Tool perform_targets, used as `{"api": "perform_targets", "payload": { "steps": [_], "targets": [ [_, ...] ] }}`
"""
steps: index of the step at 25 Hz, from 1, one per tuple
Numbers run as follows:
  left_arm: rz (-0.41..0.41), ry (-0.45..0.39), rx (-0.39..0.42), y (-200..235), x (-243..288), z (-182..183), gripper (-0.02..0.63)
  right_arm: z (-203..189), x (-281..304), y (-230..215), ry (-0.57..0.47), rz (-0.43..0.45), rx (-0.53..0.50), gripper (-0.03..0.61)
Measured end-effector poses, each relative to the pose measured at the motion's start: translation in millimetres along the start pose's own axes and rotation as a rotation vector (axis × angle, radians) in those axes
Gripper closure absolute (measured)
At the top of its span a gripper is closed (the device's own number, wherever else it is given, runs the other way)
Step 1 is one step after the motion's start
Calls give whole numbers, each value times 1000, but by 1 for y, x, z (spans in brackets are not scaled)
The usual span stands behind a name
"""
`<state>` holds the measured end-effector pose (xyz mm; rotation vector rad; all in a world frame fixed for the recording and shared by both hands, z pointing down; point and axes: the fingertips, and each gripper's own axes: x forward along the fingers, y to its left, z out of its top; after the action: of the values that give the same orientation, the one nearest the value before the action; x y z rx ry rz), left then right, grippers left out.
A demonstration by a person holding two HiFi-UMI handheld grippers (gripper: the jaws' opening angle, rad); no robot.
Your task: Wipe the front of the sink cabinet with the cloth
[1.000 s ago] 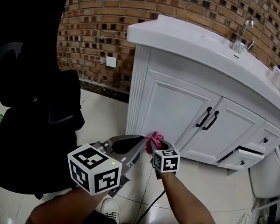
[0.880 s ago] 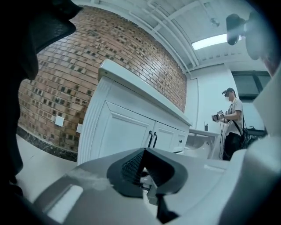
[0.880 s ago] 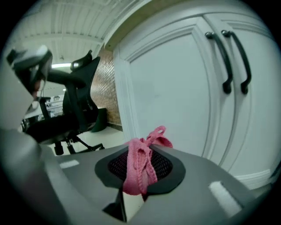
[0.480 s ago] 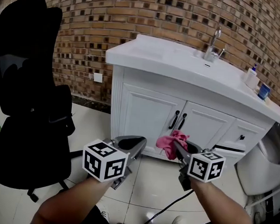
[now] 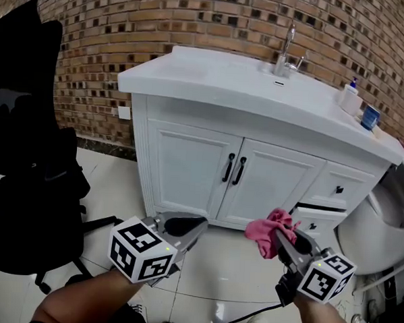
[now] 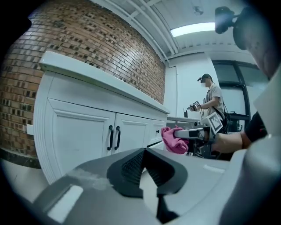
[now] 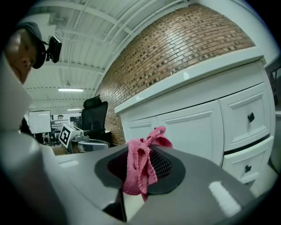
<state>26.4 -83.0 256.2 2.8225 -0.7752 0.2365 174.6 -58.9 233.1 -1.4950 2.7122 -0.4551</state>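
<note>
Against the brown brick wall stands a white sink cabinet; the right gripper pinches a crumpled pink cloth, the left gripper is closed, empty.

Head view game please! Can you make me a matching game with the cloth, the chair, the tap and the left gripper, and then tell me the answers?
Things:
1. cloth
2. chair
3. tap
4. left gripper

Descriptions:
A. black, standing left of the cabinet
B. silver, on top of the cabinet
C. fingers shut, holding nothing
D. pink, pinched in the right gripper

Pairs: 1-D, 2-A, 3-B, 4-C.
</note>
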Motion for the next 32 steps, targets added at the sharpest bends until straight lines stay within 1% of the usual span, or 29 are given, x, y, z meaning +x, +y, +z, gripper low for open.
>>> {"api": "perform_targets", "payload": {
  "steps": [4, 7, 9, 11, 15, 20, 25, 32],
  "targets": [
    [9, -34, -4, -12, -6, 6, 607, -11, -14, -1, 36, 18, 1, 494],
    [30, -34, 25, -17, -12, 4, 607, -25, -21, 8, 82, 42, -24, 494],
    [46, -26, 45, -16, -16, 3, 607, -30, -24, 10, 95, 35, -59, 494],
    [52, -26, 46, -16, -18, 3, 607, -31, -27, 7, 94, 19, -71, 495],
    [29, -35, 30, -26, -12, 9, 607, -25, -34, 2, 74, 7, -56, 497],
    [20, 2, 36, -34, -9, -6, 607, -30, -37, 8, 83, 8, -62, 500],
    [38, -19, 30, -26, -12, -2, 607, -30, -37, 8, 83, 7, -42, 502],
    [34, -31, 21, -23, -11, 0, 607, -30, -33, 8, 86, 3, -32, 502]
  ]
}}
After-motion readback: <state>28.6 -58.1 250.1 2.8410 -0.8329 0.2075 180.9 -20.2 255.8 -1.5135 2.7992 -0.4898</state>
